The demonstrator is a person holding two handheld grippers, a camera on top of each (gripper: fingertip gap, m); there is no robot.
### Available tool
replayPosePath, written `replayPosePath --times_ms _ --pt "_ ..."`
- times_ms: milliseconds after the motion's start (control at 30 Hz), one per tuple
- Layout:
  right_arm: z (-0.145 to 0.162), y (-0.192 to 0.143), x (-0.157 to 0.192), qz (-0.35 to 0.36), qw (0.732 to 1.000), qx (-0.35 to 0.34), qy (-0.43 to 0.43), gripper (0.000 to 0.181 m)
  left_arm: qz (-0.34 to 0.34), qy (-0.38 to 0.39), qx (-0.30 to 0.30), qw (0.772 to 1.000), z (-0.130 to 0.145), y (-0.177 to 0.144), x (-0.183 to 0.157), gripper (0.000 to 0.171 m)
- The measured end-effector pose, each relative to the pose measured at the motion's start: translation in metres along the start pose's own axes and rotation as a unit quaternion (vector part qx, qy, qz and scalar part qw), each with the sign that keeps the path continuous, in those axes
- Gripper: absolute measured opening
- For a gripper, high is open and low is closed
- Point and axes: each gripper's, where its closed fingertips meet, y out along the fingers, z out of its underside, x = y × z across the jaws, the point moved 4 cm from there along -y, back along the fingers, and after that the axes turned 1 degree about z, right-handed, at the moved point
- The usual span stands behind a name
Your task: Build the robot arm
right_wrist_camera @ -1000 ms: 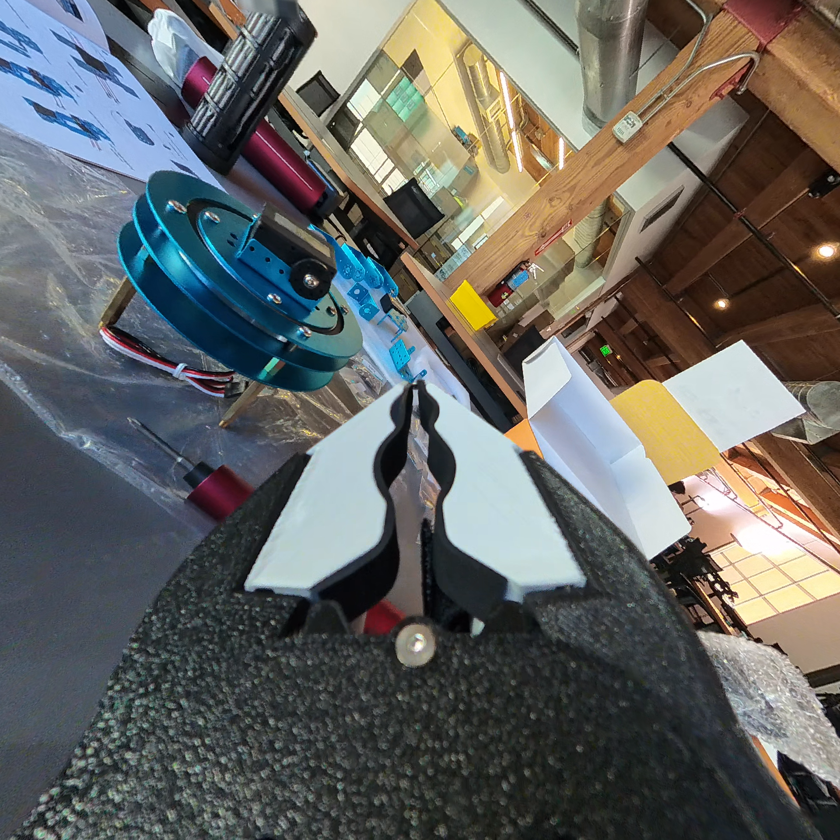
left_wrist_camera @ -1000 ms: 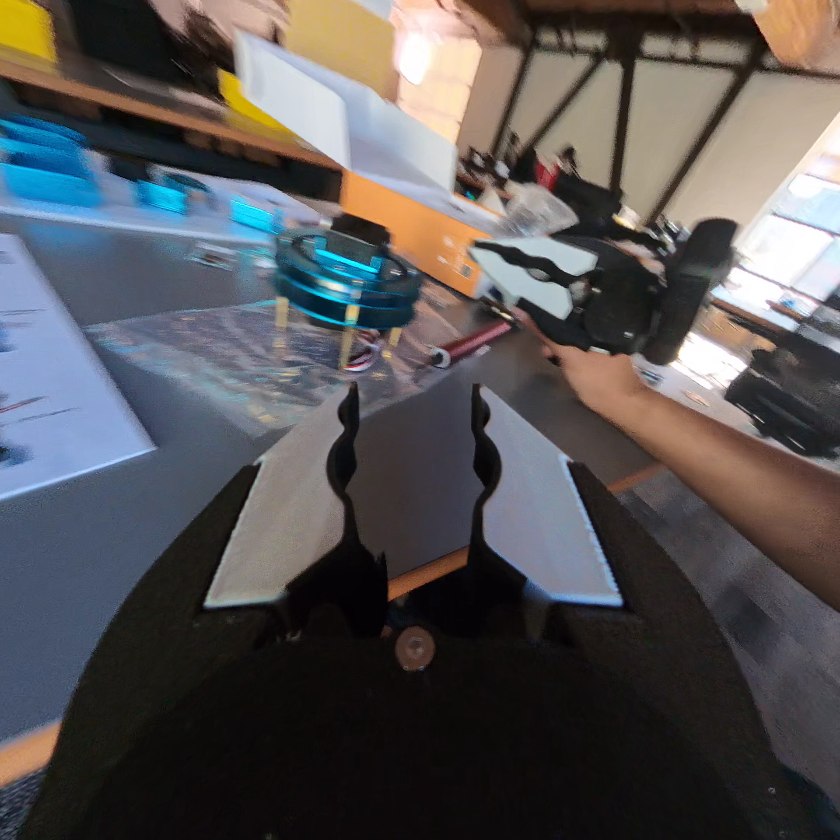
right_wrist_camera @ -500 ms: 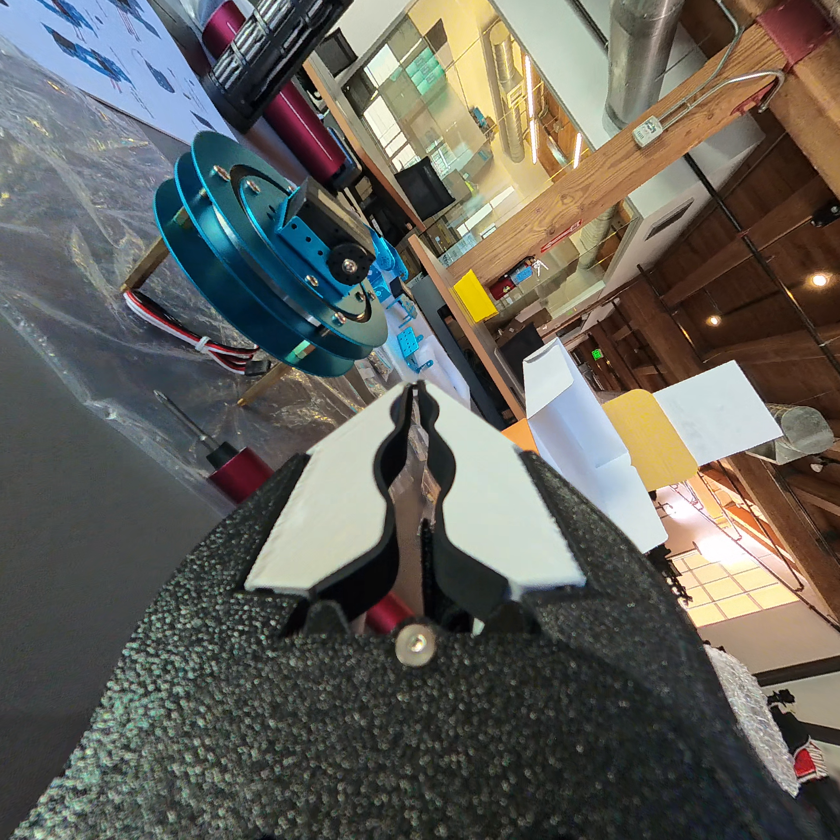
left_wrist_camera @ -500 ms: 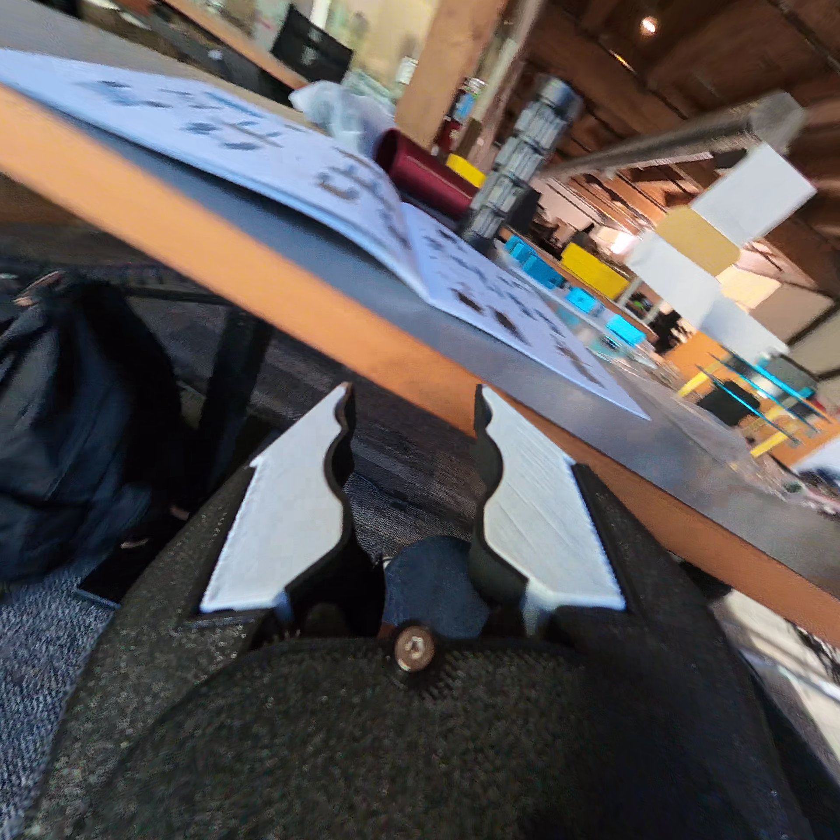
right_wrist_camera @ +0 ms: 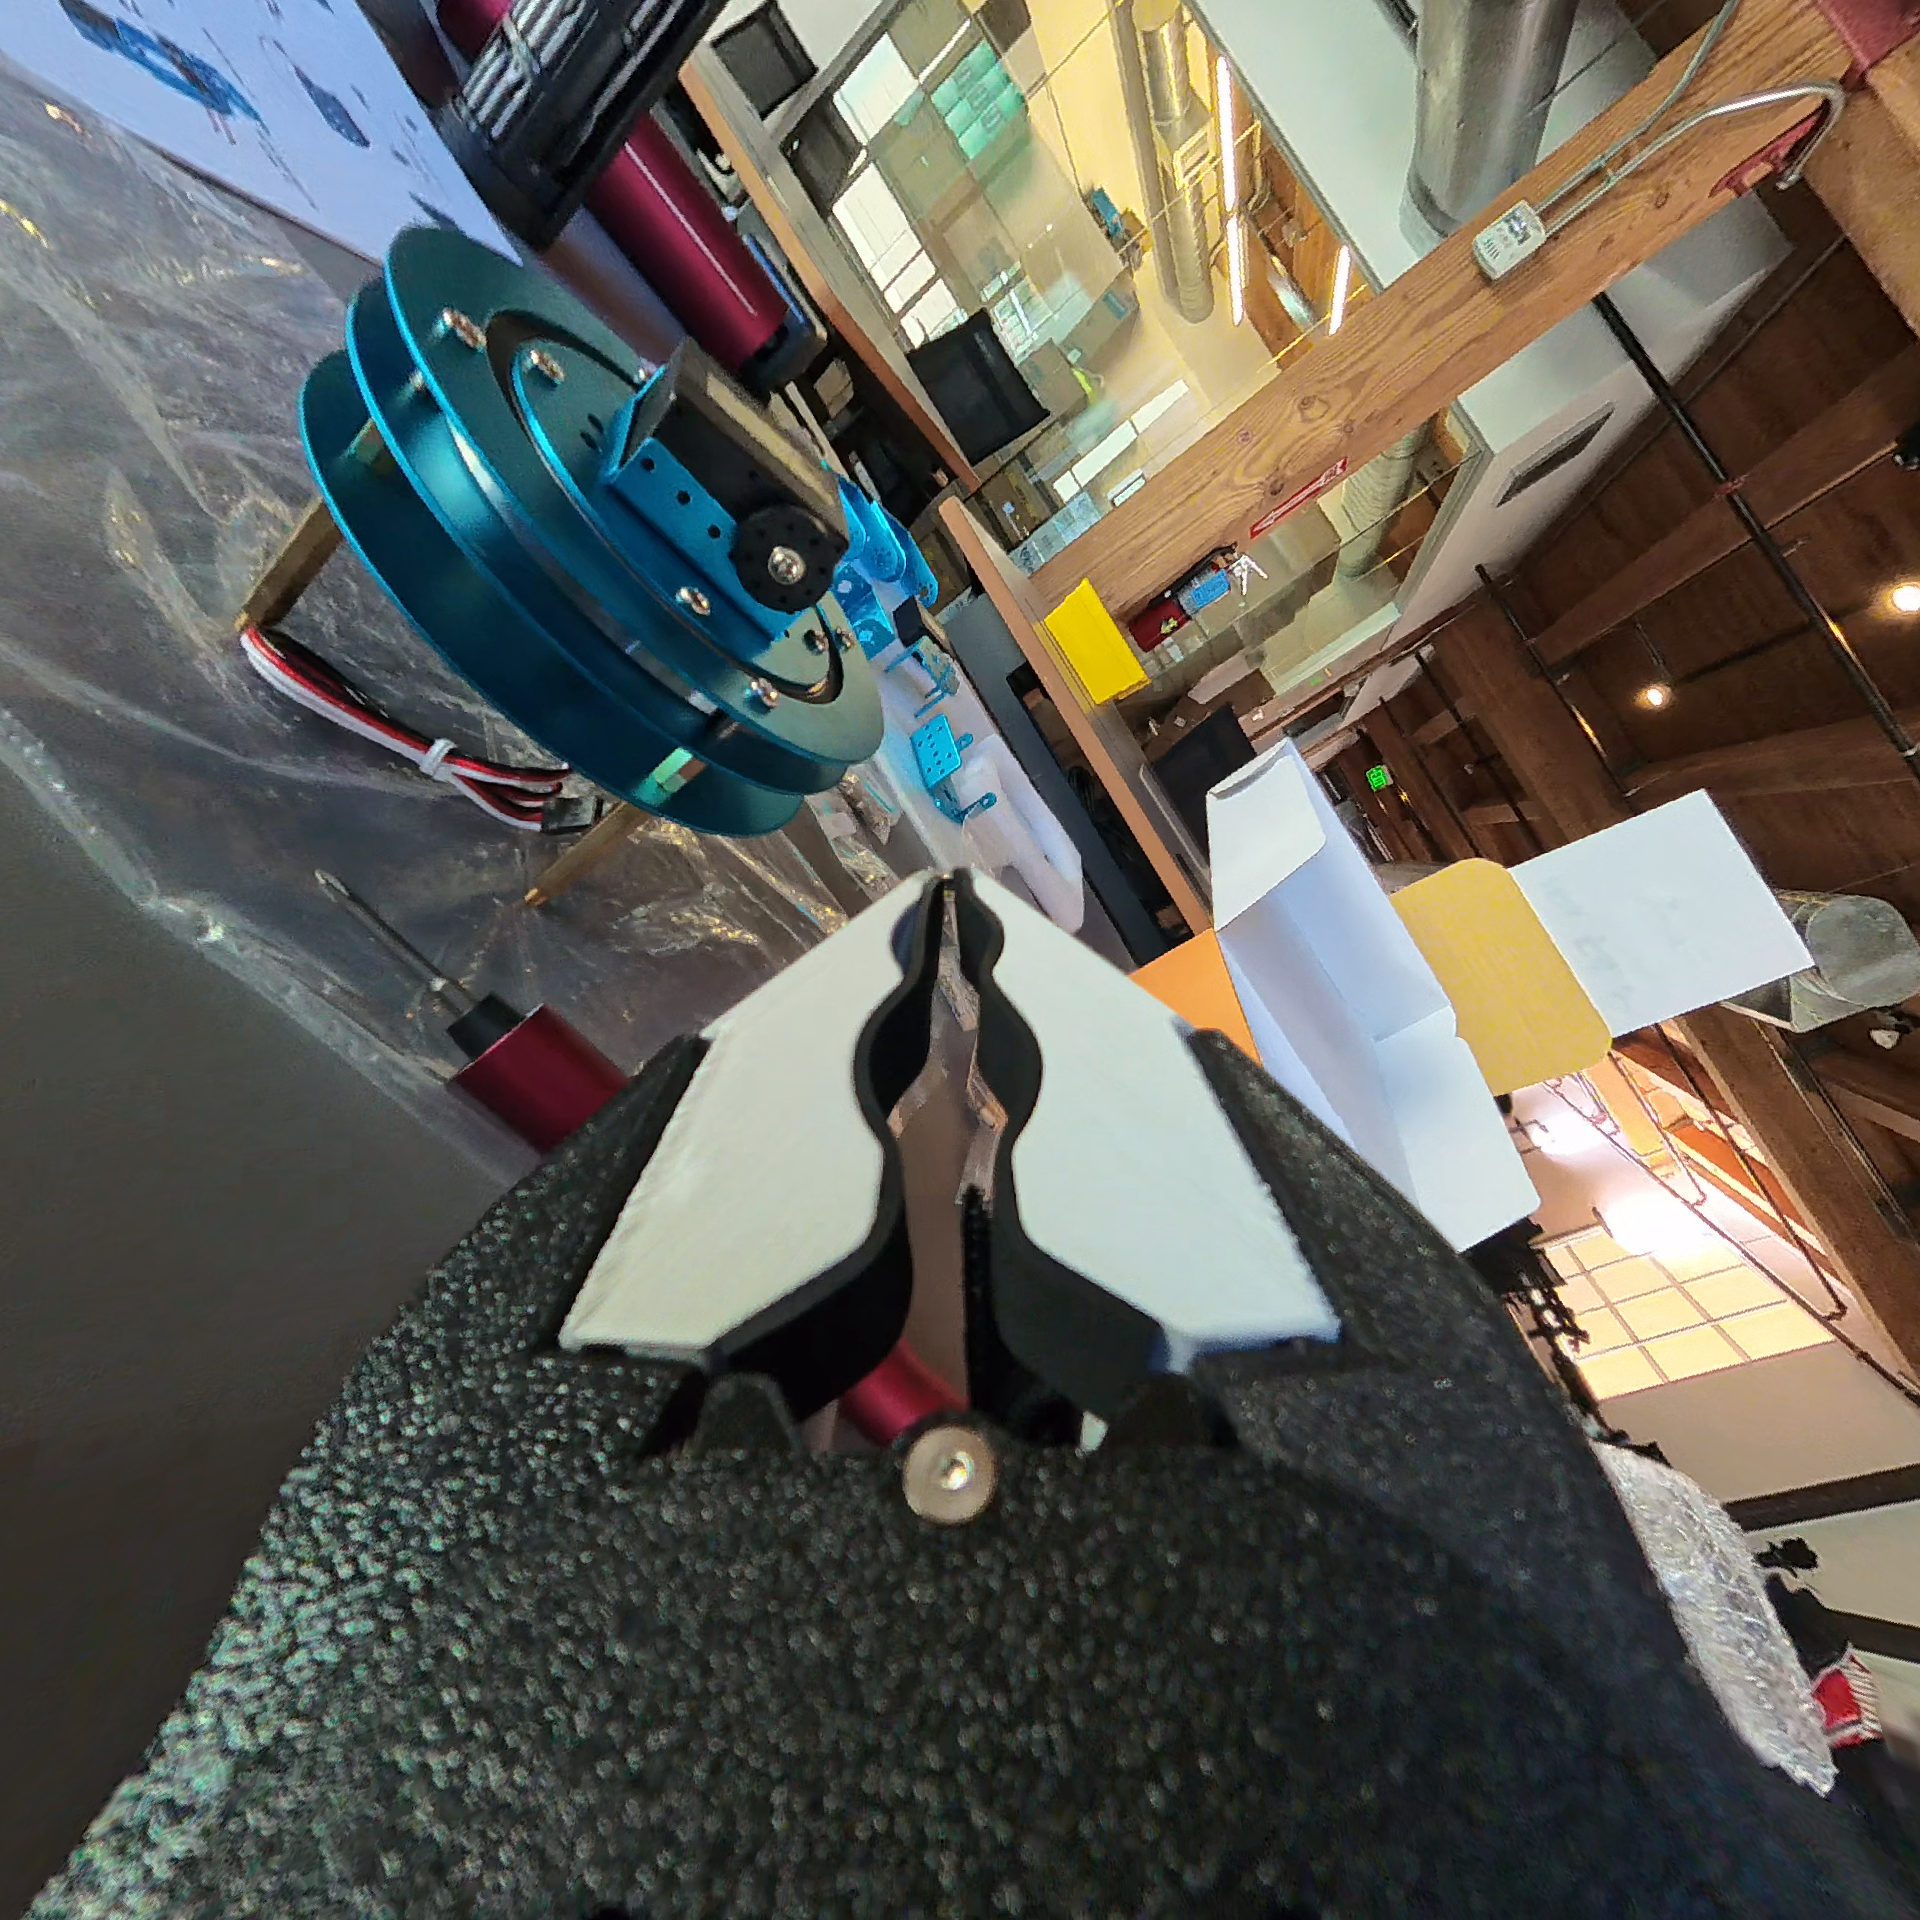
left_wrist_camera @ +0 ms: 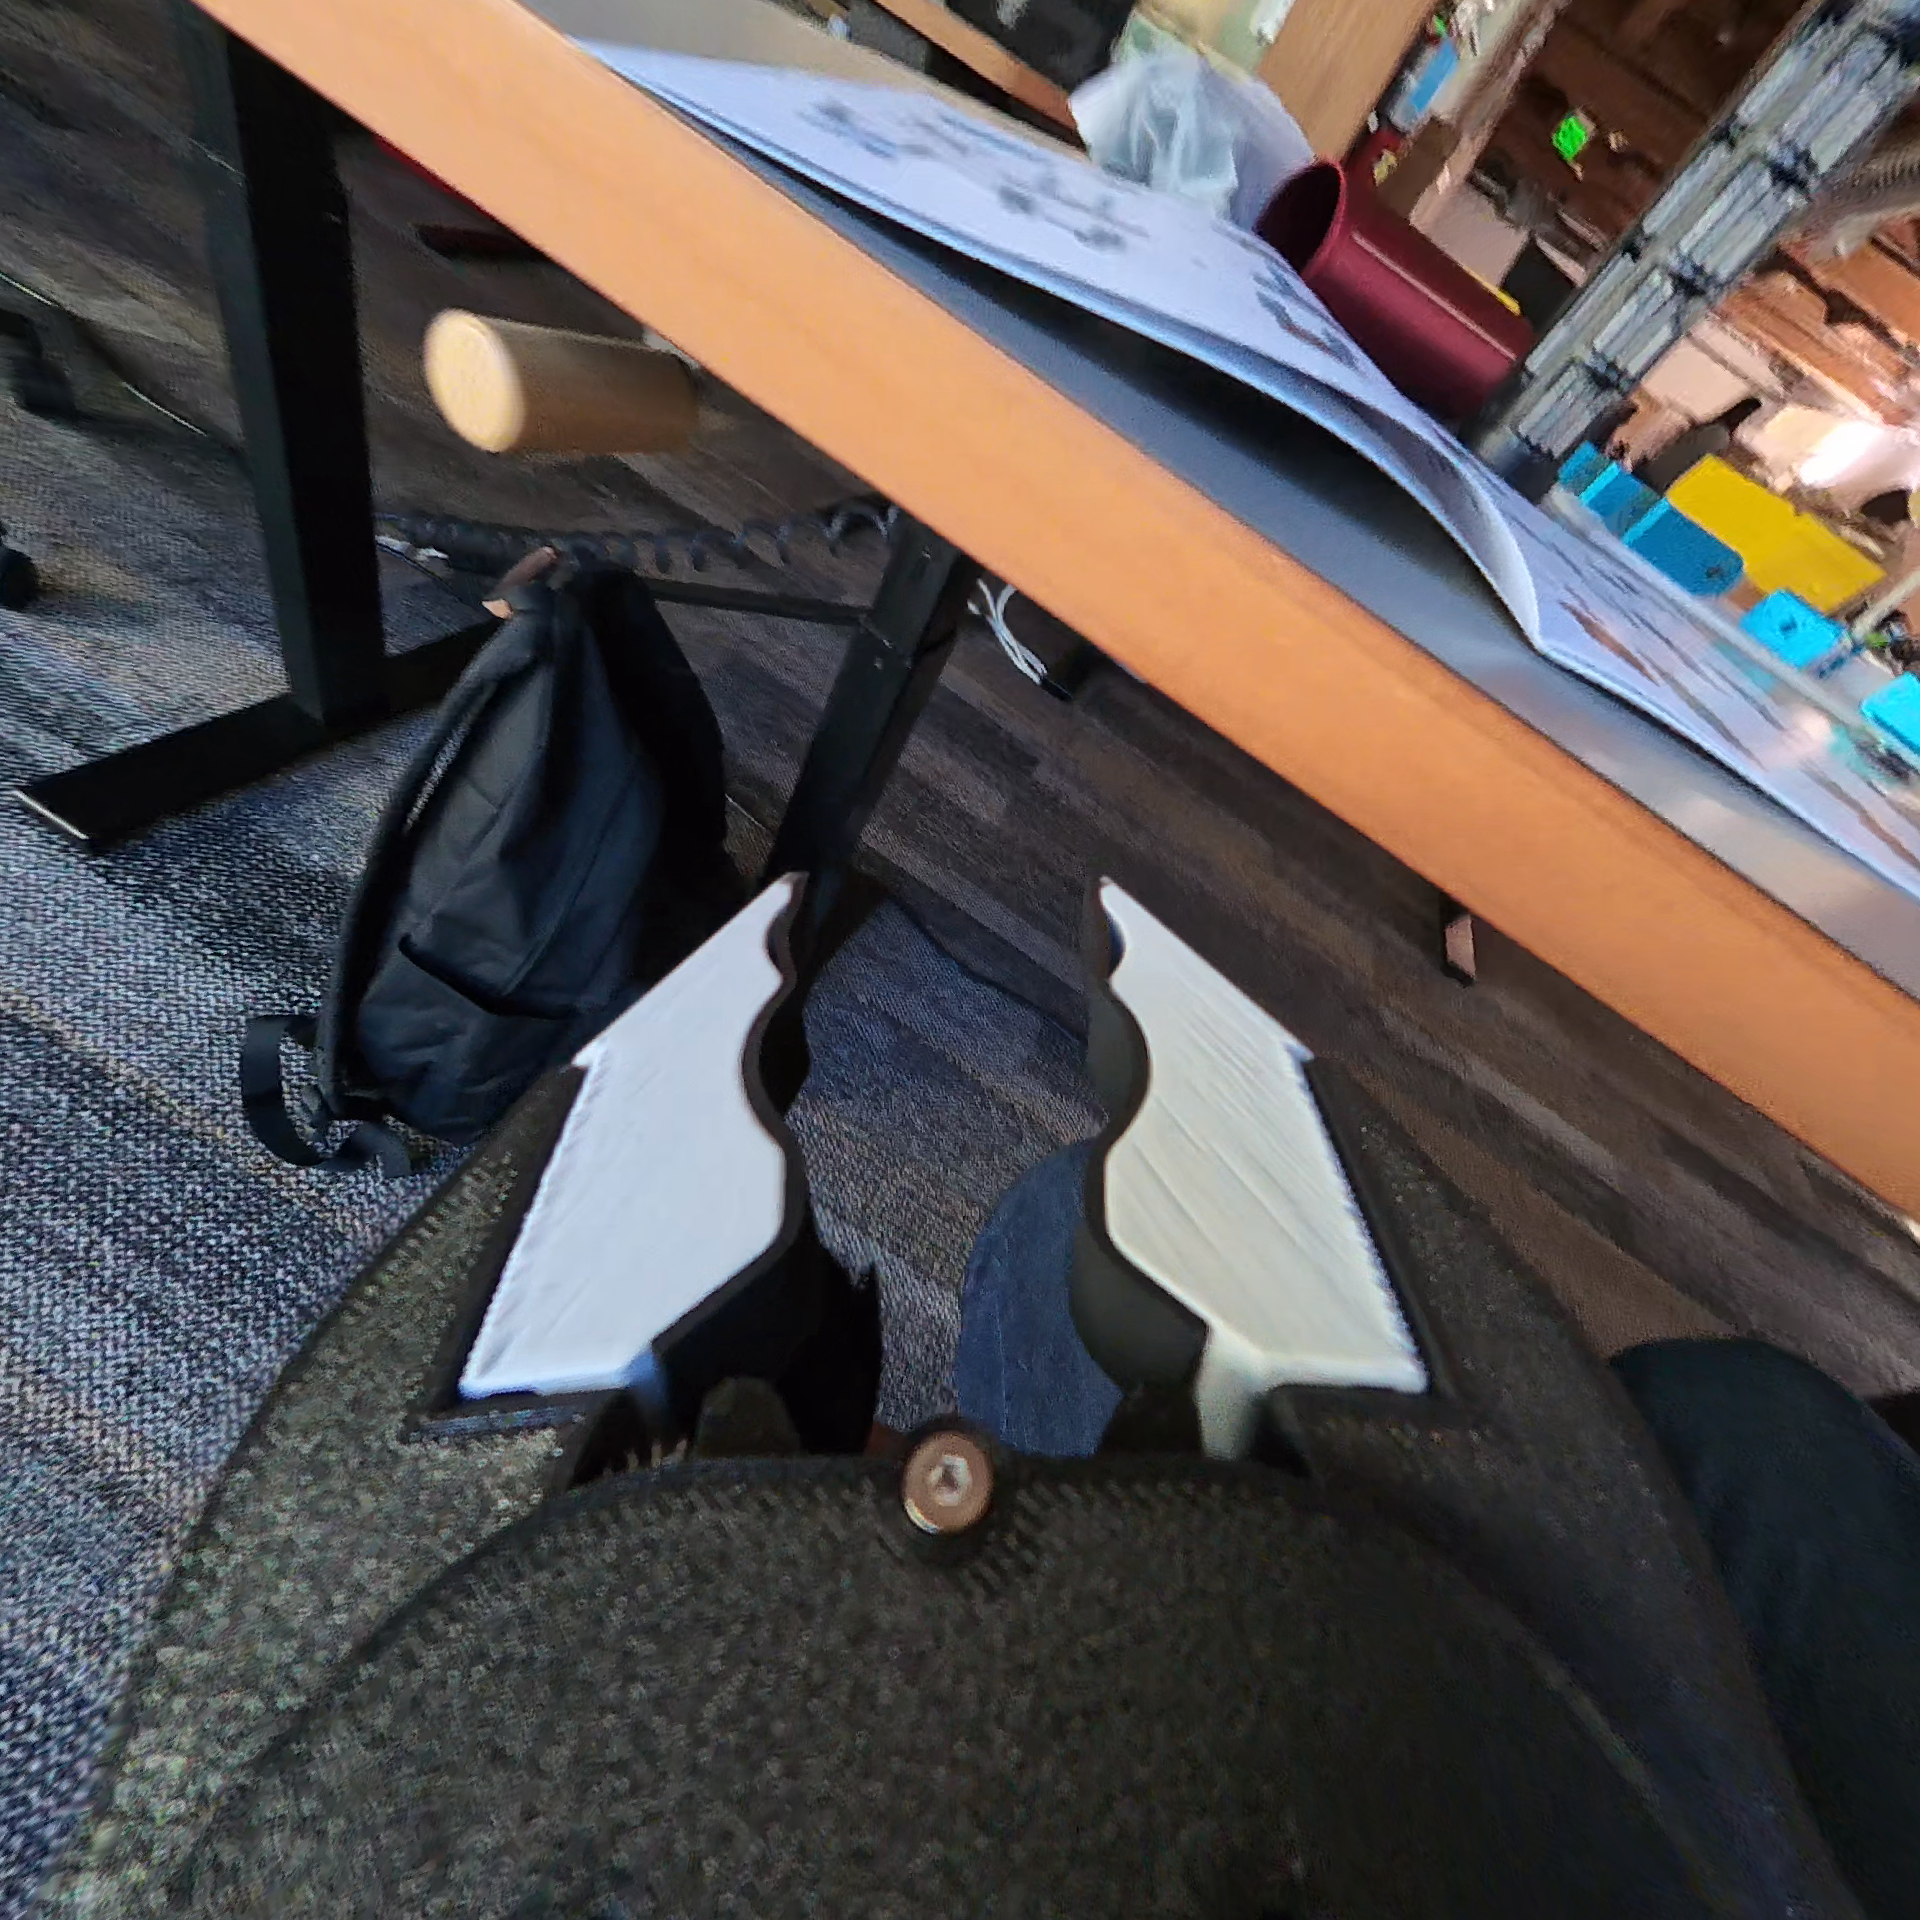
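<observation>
My left gripper (left_wrist_camera: pixel 945 894) is open and empty. It hangs below the orange table edge (left_wrist_camera: pixel 1039 436) and points at the carpet, with a black backpack (left_wrist_camera: pixel 520 831) to its left. My right gripper (right_wrist_camera: pixel 948 883) is over the table, tilted, and shut on a thin clear plastic bag (right_wrist_camera: pixel 977 1091) that shows between its fingers. A blue round turntable assembly (right_wrist_camera: pixel 582 582) on brass legs, with red, white and black wires, stands on a clear plastic sheet (right_wrist_camera: pixel 156 416) ahead and to the left. A red-handled screwdriver (right_wrist_camera: pixel 520 1060) lies just left of the right gripper's fingers.
An open printed booklet (left_wrist_camera: pixel 1039 197) and a maroon cylinder (left_wrist_camera: pixel 1392 281) lie on the table. Small blue parts (left_wrist_camera: pixel 1673 540) sit farther along. A wooden peg (left_wrist_camera: pixel 551 384) sticks out under the table. An open white box (right_wrist_camera: pixel 1330 997) stands to the right. A person's jeans-clad leg (left_wrist_camera: pixel 1018 1299) is beneath the left gripper. About 60 cm separates my left fingertips from my right. The red-handled screwdriver (right_wrist_camera: pixel 520 1060) is closer to my right gripper, around 8 cm from its tips; the left tips are 55 cm off.
My left gripper has dropped from above the table to below its edge and now faces the floor and backpack, still open. My right gripper has moved closer to the turntable and stayed shut.
</observation>
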Motion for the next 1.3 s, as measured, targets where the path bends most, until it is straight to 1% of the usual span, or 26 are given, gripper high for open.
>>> replayPosePath --times_ms 133,333,400,533,600,667,767,900,967,1000,1167,1300 --pt "-0.01 -0.003 0.002 -0.002 1.0 -0.026 -0.01 0.0 0.018 0.023 0.024 0.999 0.008 0.0 -0.015 0.051" --pt "-0.034 -0.015 0.009 0.023 0.993 -0.065 -0.1 0.0 0.042 0.054 0.044 0.997 0.018 -0.002 -0.035 0.051" --pt "-0.037 -0.02 0.006 0.038 0.99 -0.072 -0.113 0.0 0.053 0.063 0.045 0.996 0.02 -0.002 -0.044 0.051" --pt "-0.041 -0.03 -0.01 0.058 0.991 -0.094 -0.073 0.0 0.052 0.101 0.051 0.992 0.024 0.0 -0.055 0.051" --pt "-0.04 -0.034 -0.017 0.065 0.991 -0.101 -0.052 0.0 0.06 0.099 0.047 0.992 0.023 0.002 -0.063 0.05" --pt "-0.038 -0.036 -0.022 0.069 0.991 -0.102 -0.042 0.0 0.07 0.1 0.049 0.991 0.025 0.005 -0.071 0.05" --pt "-0.037 -0.037 -0.025 0.074 0.991 -0.101 -0.038 0.0 0.065 0.125 0.049 0.989 0.027 0.011 -0.077 0.051" --pt "-0.038 -0.039 -0.025 0.07 0.991 -0.108 -0.034 0.0 0.044 0.16 0.035 0.985 0.02 0.016 -0.075 0.05" --pt "-0.041 -0.042 -0.024 0.073 0.99 -0.114 -0.04 0.0 0.0 0.189 0.02 0.982 0.011 0.017 -0.061 0.05" --pt "-0.043 -0.042 -0.023 0.072 0.99 -0.117 -0.039 0.0 -0.013 0.189 0.015 0.982 0.007 0.017 -0.055 0.05" --pt "-0.044 -0.04 -0.016 0.057 0.99 -0.118 -0.045 0.0 -0.034 0.139 0.023 0.99 0.003 0.018 -0.035 0.05" --pt "-0.046 -0.04 -0.013 0.05 0.99 -0.122 -0.049 0.0 -0.026 0.118 0.024 0.992 0.003 0.017 -0.035 0.05"
